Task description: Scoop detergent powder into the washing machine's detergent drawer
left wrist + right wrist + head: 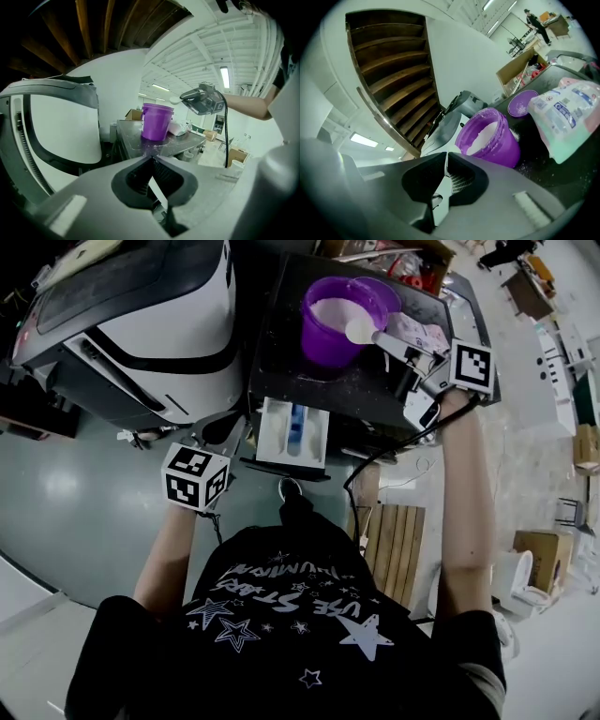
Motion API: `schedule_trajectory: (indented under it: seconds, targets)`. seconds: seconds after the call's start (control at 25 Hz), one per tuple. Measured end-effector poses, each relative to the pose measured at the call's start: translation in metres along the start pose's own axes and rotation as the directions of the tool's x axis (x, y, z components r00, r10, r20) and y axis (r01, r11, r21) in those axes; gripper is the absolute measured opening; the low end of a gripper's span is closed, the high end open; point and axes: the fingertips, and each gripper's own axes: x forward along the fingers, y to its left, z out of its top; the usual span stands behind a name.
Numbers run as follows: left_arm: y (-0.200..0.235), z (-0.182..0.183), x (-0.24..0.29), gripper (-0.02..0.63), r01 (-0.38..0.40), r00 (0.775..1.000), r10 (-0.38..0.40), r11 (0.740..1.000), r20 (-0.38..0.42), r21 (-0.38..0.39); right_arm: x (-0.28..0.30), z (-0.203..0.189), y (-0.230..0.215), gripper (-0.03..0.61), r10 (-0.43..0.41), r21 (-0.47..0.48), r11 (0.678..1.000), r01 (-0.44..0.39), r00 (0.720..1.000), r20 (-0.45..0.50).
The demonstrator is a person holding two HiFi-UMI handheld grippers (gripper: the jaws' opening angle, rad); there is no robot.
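Right gripper (445, 157): jaws clenched on the handle of a white scoop (361, 331), whose bowl sits at the rim of the bucket just ahead
Bucket (323, 343): purple, upright, holds white powder (333, 310), stands on the dark machine top (281, 362)
Bag (567, 117): to the right gripper's right, beside the bucket; purple lid (521, 104) beyond it
Left gripper (152, 161): jaws closed together on nothing, well apart from the bucket
Drawer (277, 432): pulled open, just right of the left gripper, on the near side of the bucket
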Motion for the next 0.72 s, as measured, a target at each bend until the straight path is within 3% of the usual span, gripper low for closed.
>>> schedule_trajectory:
  seconds: [0.56, 0.64, 0.72]
  targets:
    - [-0.015, -0.029, -0.021, 0.0, 0.042, 0.998, -0.042, 0.999, -0.038, 0.003, 0.007, -0.121, 0.001, 0.037, 0.01, 0.02, 1.0, -0.01, 1.0, -0.01]
    - [-0.017, -0.033, -0.023, 0.0, 0.044, 0.998, -0.044, 0.999, -0.045, 0.004, 0.006, -0.135, -0.007, 0.037, -0.029, 0.012, 1.0, 0.029, 0.999, -0.019]
    - [-0.02, -0.037, -0.025, 0.0, 0.047, 0.998, -0.046, 0.999, -0.052, 0.004, -0.004, -0.149, -0.029, 0.037, -0.15, -0.005, 0.989, 0.15, 0.988, -0.037]
